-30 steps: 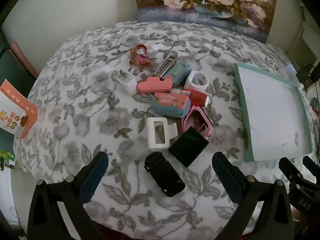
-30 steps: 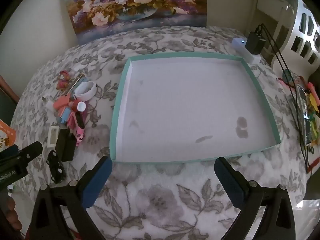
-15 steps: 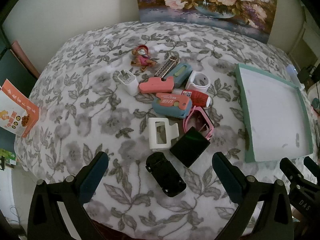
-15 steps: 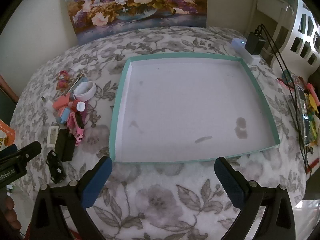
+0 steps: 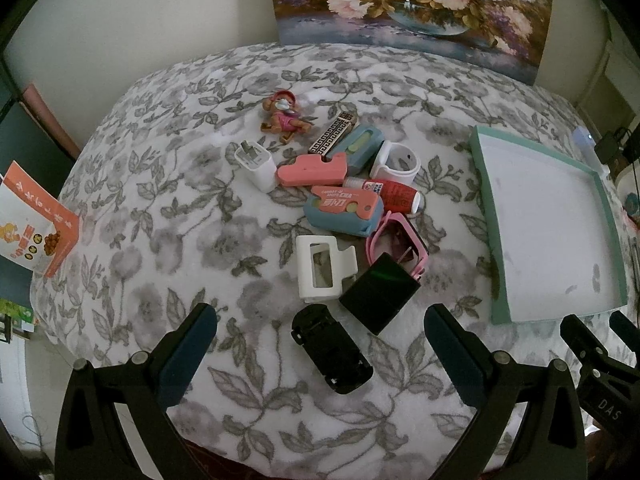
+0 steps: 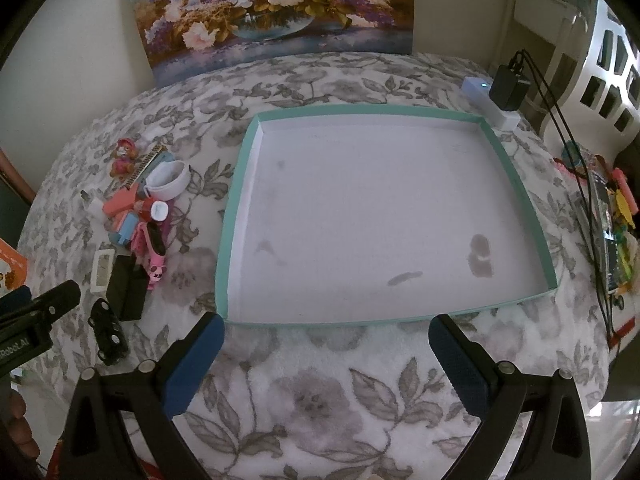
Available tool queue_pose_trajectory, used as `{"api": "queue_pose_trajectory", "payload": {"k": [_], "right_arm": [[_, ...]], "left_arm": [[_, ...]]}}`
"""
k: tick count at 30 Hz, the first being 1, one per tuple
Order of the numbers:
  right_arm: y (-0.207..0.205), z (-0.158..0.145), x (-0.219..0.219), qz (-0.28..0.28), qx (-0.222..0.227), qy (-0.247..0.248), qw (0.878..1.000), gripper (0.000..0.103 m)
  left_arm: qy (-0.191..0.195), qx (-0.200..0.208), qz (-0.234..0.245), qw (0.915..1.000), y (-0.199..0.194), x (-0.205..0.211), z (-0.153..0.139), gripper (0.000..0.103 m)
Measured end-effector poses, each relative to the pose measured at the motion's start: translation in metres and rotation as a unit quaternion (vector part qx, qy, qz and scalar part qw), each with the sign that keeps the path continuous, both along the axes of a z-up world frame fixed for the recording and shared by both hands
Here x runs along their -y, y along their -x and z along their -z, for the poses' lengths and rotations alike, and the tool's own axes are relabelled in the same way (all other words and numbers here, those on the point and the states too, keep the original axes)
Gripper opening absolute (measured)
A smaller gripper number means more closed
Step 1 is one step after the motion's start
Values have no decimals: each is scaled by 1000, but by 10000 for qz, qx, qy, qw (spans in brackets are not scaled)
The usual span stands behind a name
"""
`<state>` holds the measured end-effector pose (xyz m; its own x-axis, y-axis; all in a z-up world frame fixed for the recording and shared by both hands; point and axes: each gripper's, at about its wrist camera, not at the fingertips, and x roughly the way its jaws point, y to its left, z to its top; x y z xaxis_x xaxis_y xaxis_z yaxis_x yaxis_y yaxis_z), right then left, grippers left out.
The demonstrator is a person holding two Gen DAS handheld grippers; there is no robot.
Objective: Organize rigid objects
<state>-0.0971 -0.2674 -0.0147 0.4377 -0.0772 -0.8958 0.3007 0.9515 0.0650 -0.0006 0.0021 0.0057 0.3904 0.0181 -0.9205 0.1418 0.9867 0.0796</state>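
Nothing sorted yet, by the look of it. Tray [image 6: 236,216] bare; the pile of small things [image 5: 344,200] sits beside it on the flowered cloth [image 5: 160,200]. Left gripper [image 5: 320,322] and right gripper [image 6: 326,338] gape wide, holding nothing. All still to do.

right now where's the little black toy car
In the left wrist view the black toy car lies on the floral cloth between the open left tongs, nearest the camera, just below the white clip and black square block.
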Motion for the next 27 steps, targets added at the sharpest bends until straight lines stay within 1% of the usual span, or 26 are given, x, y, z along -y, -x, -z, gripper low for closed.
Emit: {"api": "queue_pose_trajectory", "payload": {"k": [27], "right_arm": [[1, -2, -1, -9, 35, 107, 9999, 103]], "left_arm": [[-17, 2, 2, 10000, 0, 1, 0, 103]]}}
